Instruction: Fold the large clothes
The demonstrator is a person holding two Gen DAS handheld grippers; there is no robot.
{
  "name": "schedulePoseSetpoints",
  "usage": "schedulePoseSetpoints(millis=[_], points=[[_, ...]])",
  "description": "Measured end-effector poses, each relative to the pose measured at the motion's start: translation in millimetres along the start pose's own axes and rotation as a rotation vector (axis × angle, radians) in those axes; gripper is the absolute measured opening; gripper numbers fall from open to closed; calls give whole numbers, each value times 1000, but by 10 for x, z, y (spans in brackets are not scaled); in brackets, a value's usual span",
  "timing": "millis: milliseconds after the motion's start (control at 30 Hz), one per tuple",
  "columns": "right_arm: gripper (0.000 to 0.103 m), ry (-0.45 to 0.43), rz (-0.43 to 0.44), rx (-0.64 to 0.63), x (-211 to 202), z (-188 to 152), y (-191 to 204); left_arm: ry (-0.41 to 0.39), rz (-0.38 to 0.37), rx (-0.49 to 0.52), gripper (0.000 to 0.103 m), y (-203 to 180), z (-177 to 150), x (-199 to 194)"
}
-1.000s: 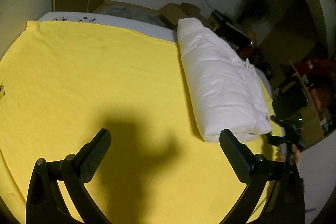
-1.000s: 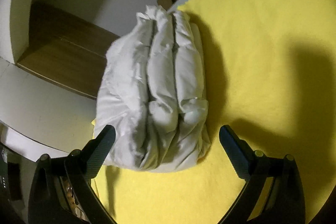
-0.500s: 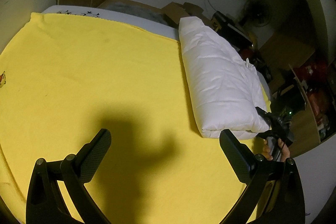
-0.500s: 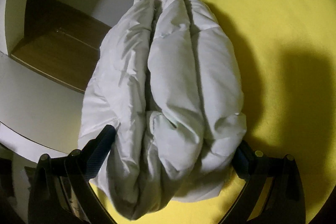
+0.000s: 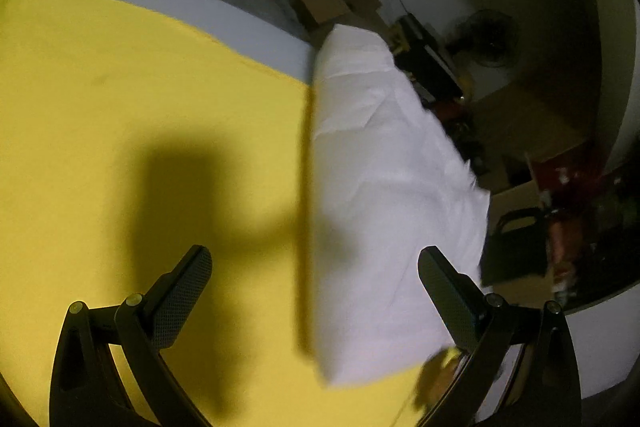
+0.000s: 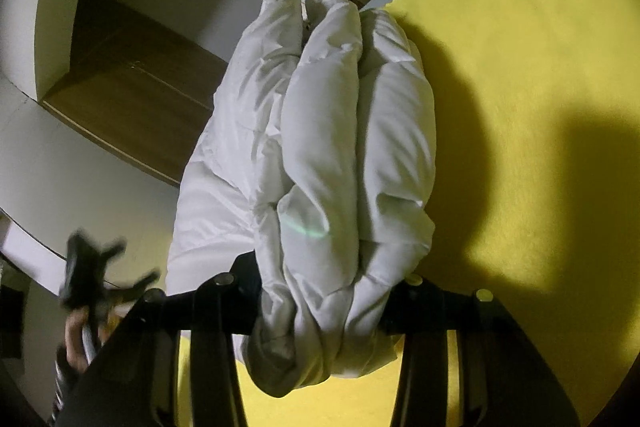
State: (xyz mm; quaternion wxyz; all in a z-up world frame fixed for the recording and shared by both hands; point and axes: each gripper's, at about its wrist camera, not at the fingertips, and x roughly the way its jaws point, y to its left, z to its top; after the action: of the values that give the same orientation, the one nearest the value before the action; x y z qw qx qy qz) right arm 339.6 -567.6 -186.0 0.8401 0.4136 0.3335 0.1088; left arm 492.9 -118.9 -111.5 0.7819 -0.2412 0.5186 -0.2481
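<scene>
**Our two black tools, seen up close**

We see our left tool (image 5: 316,291) as two matte black fingers (image 5: 184,291) with finely dotted, mesh-textured pads. Each finger hinges on a pair of slim black link arms, pinned with small round silver screws. Our right tool (image 6: 320,291) shares the same black frame: a cross bar, round metal screw heads along it, and black struts running back from the bar towards the camera.

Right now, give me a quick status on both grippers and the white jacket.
Right gripper just closed, fingers clamping the white jacket at its near end. Left gripper open, empty, beside the jacket. Jacket folded on the yellow sheet. Nothing in the way.
</scene>
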Motion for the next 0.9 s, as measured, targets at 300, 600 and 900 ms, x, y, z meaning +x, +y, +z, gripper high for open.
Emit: schedulePoseSetpoints(millis=[300, 600, 900], points=[[46, 13, -15, -39, 24, 0, 28, 148, -188, -119, 103, 199, 744, 1150], [49, 27, -21, -50, 132, 36, 87, 218, -312, 54, 103, -45, 1096, 1689], [50, 30, -39, -74, 203, 63, 147, 206, -294, 62, 103, -47, 1246, 1962]])
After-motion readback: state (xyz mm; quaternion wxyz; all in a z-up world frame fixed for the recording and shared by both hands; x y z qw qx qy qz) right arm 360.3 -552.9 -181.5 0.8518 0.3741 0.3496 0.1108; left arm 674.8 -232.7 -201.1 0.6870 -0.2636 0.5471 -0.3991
